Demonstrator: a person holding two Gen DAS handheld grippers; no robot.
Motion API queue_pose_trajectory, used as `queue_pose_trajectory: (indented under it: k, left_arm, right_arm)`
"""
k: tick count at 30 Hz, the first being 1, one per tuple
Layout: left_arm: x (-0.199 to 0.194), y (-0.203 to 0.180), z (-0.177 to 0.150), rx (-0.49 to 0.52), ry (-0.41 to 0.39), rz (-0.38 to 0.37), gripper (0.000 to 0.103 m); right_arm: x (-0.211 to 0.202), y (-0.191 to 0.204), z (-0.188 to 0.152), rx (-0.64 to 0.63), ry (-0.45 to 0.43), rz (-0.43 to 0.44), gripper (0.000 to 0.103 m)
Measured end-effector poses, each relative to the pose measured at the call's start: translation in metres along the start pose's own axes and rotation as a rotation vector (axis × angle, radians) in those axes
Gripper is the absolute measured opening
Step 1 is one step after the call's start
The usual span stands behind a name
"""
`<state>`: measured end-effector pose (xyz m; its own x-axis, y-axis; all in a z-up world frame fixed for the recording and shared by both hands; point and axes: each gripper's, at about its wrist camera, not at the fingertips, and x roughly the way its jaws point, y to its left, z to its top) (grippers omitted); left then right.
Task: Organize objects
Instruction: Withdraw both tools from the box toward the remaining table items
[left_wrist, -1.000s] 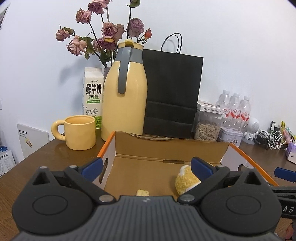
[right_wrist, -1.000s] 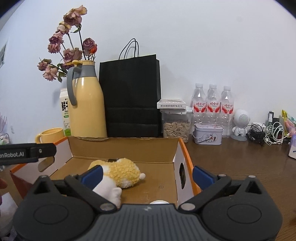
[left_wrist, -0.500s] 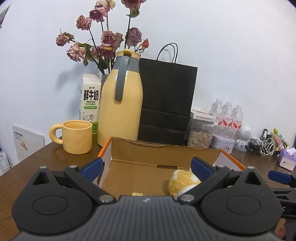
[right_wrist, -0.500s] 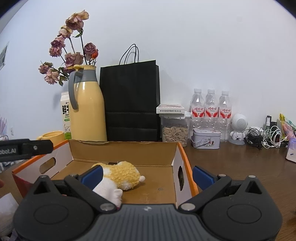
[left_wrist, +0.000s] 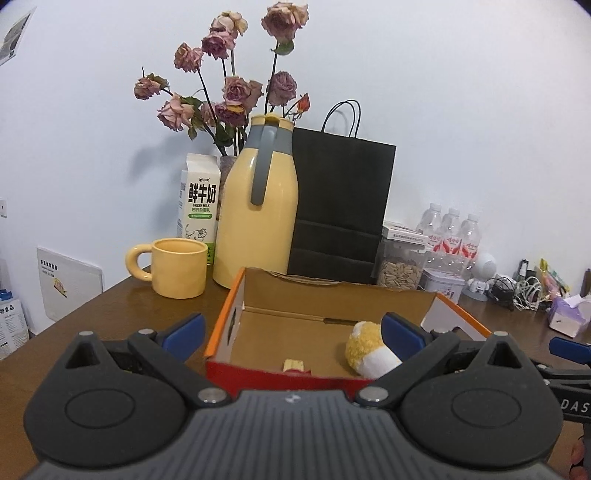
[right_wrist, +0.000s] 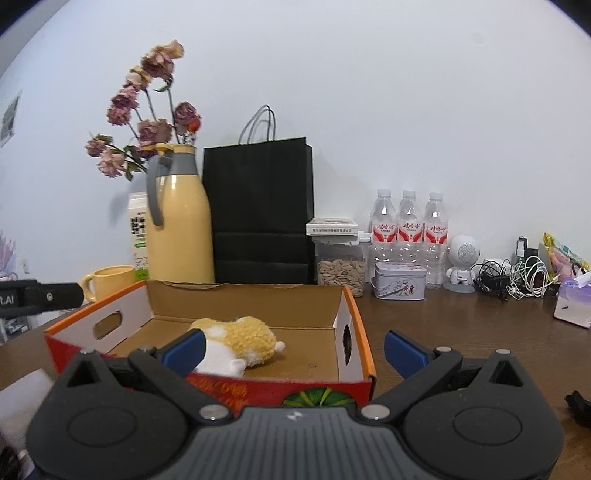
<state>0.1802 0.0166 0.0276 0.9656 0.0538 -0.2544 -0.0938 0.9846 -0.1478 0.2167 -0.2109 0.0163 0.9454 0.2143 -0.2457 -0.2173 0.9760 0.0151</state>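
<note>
The left gripper (left_wrist: 291, 332) is released, blue pads spread wide with nothing between them; the right gripper (right_wrist: 293, 349) likewise gapes, holding nothing. Ahead of both sits the cardboard box (right_wrist: 351, 314), its red near wall just before the fingers; the plush toy (right_wrist: 240, 341) lies on its floor, toward the right gripper's left finger. Beyond the left gripper a milk carton (left_wrist: 199, 201) reads "FRESH MILK", beside a yellow mug (left_wrist: 179, 267) and yellow thermos (left_wrist: 258, 210); bare brown table (right_wrist: 461, 332) spreads right of the box.
</note>
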Motion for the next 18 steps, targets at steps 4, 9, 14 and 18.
queue_pose_trajectory:
  k: [4,9,14,18]
  left_arm:
    - [-0.019,0.007,-0.001,0.016,0.025,-0.009,0.103]
    - [-0.042,0.017,-0.005,0.036,0.063,-0.01,0.103]
    - [-0.062,0.029,-0.014,0.063,0.114,0.005,0.103]
    - [-0.076,0.038,-0.028,0.078,0.174,0.021,0.103]
  right_arm:
    - [-0.028,0.009,-0.005,-0.036,0.011,0.033,0.103]
    - [-0.057,0.019,-0.016,-0.065,0.038,0.059,0.103]
    - [-0.082,0.025,-0.029,-0.046,0.091,0.109,0.103]
    - [-0.099,0.03,-0.04,-0.019,0.135,0.141,0.103]
